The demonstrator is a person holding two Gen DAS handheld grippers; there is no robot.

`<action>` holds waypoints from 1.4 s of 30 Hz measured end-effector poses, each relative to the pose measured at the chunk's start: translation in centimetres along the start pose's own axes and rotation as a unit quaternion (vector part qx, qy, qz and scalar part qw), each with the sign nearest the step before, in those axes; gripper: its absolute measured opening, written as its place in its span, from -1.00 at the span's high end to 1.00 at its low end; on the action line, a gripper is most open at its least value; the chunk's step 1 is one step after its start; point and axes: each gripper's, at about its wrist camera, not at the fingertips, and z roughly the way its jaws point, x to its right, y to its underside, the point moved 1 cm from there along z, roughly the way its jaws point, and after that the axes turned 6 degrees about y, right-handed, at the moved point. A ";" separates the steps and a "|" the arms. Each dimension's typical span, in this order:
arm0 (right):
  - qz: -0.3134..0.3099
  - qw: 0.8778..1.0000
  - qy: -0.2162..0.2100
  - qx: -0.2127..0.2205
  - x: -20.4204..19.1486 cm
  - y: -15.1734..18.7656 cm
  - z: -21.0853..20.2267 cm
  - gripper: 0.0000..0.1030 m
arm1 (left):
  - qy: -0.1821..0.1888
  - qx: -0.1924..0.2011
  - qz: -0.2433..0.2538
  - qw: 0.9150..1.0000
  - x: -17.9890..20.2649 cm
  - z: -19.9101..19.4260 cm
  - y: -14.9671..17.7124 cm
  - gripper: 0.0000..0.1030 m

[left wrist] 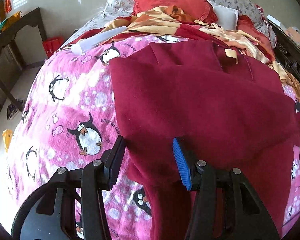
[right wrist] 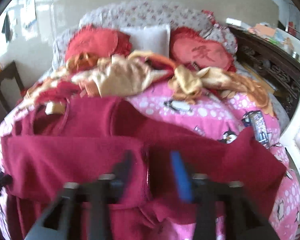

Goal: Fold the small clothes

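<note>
A dark red fleece garment (left wrist: pixel 200 100) lies spread on a pink penguin-print blanket (left wrist: pixel 66 104) on a bed. A cream label (left wrist: pixel 231 53) shows at its neck. My left gripper (left wrist: pixel 149 148) is open over the garment's near left edge, with cloth lying between its black and blue pads. In the right wrist view the same garment (right wrist: pixel 70 156) lies with a sleeve stretched to the right (right wrist: pixel 250 156). My right gripper (right wrist: pixel 153 162) is open above its near middle; this view is blurred.
Red frilled cushions (right wrist: pixel 96 42), a white pillow (right wrist: pixel 150 38) and a crumpled cream-and-orange blanket (right wrist: pixel 126 74) lie at the head of the bed. A clear plastic tube (left wrist: pixel 98 40) lies on the blanket. Dark carved wood (right wrist: pixel 270 68) borders the bed at the right. A white frame (right wrist: pixel 298 120) stands far right.
</note>
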 end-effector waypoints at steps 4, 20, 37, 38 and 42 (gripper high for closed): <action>-0.044 0.997 -0.064 -0.014 -3.0 0.5 -0.7 -0.09 | -0.010 0.003 0.012 1.000 0.4 0.3 -0.1 0.05; -0.085 0.993 -0.062 -0.045 -6.1 2.7 2.4 0.19 | -0.018 -0.003 0.006 1.000 0.4 2.0 -0.7 0.05; -0.068 0.995 -0.051 -0.060 -3.4 4.7 0.3 0.04 | -0.016 0.020 0.032 0.999 3.1 -1.0 -0.3 0.05; -0.069 0.994 -0.052 -0.060 -3.2 4.9 -0.1 0.04 | -0.016 0.021 0.035 0.999 3.4 -1.1 -0.3 0.05; -0.068 0.995 -0.051 -0.059 -2.6 5.6 -1.4 0.04 | -0.015 0.023 0.047 0.999 4.7 -1.5 0.1 0.05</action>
